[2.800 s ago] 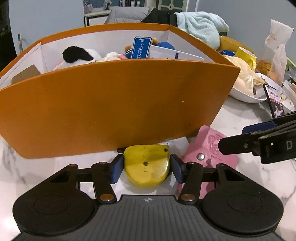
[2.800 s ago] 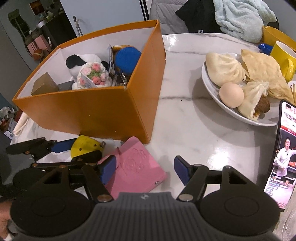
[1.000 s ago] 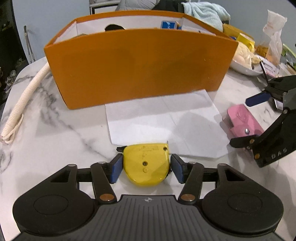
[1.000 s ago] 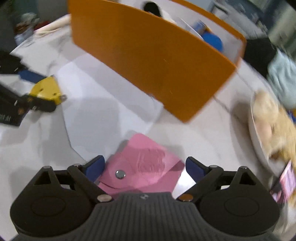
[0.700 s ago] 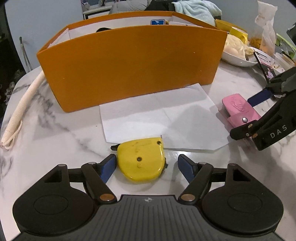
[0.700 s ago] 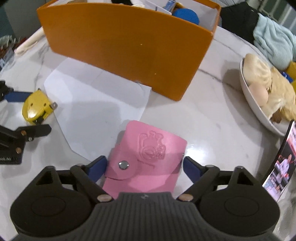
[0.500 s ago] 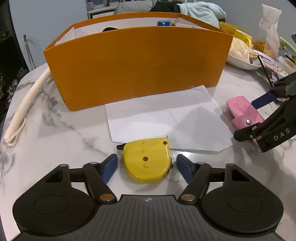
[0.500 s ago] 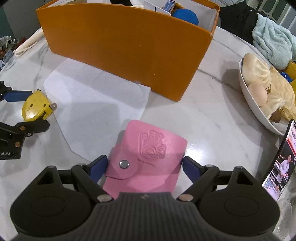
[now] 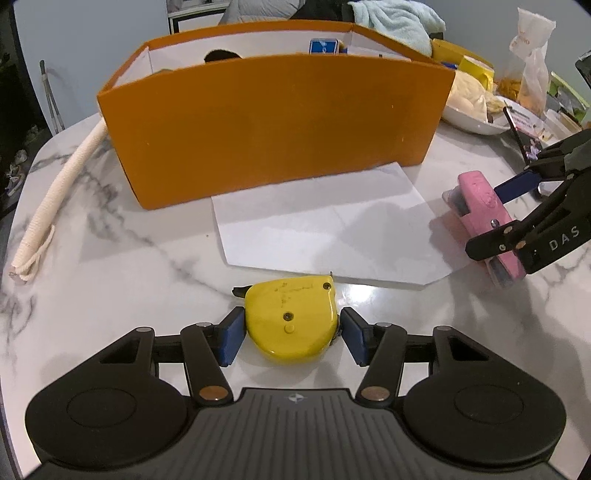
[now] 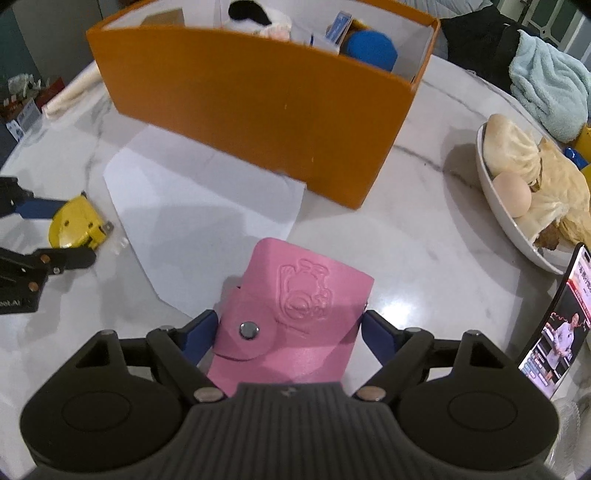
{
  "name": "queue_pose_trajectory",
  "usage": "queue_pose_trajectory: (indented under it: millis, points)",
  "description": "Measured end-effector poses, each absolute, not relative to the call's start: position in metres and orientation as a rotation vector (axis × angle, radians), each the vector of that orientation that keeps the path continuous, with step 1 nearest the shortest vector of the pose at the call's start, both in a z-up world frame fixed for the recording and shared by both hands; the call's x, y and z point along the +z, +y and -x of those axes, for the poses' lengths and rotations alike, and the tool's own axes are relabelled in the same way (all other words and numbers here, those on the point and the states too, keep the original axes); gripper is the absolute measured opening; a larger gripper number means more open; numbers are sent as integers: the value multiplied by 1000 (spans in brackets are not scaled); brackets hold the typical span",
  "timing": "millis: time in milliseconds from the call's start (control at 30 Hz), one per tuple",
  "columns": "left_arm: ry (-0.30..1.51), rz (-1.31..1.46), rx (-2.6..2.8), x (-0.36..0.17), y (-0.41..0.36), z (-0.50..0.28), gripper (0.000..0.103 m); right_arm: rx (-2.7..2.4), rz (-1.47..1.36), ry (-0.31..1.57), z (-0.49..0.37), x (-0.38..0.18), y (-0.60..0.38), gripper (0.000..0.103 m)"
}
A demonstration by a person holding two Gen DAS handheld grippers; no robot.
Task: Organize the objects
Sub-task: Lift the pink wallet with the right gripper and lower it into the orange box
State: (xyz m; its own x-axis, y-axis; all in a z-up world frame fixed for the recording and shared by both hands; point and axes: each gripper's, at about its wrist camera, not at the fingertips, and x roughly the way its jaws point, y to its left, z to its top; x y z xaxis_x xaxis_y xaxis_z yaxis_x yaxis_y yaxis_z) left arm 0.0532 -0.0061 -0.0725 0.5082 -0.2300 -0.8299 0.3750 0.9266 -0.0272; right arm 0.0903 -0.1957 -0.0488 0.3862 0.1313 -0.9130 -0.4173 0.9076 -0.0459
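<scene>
My left gripper (image 9: 291, 338) sits low over the white marble table (image 9: 110, 295), its blue-padded jaws closed in against the two sides of the yellow plastic tape measure (image 9: 291, 321). The left pad touches the case; the right pad is at its edge, and I cannot tell whether a sliver of gap remains there. The tape measure lies flat on the marble, just in front of the near edge of a white sheet of paper (image 9: 325, 229), its little metal hook end pointing toward that sheet.

My right gripper (image 10: 290, 332) has its jaws pressed onto the sides of the pink leather wallet with a snap button and an embossed figure (image 10: 295, 310). From my left camera the wallet (image 9: 484, 218) is seen tilted between those jaws (image 9: 517, 210), beside the right corner of the paper; whether its low end rests on the table I cannot tell.

Beyond the paper stands the big orange cardboard box with a white lining (image 9: 273, 122), open at the top. Inside it I can see a black-and-white plush toy (image 10: 258, 16), a round blue object (image 10: 371, 48) and a small blue-and-white carton (image 10: 338, 24). A thick cream rope (image 9: 62, 192) lies along the table to the box's left. To the right are a white bowl of steamed buns and an egg (image 10: 517, 229), a propped phone with a lit screen (image 10: 557, 332), and a pale blue towel (image 10: 546, 85) farther back.
</scene>
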Motion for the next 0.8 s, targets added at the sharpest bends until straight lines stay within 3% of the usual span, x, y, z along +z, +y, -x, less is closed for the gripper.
queue_pose_trajectory:
  millis: [433, 800]
  points:
    - [865, -87, -387, -36, -2, -57, 65, 428, 177, 1044, -80, -3, -191, 83]
    - [842, -46, -378, -28, 3, -62, 65, 442, 53, 860, -99, 71, -187, 82]
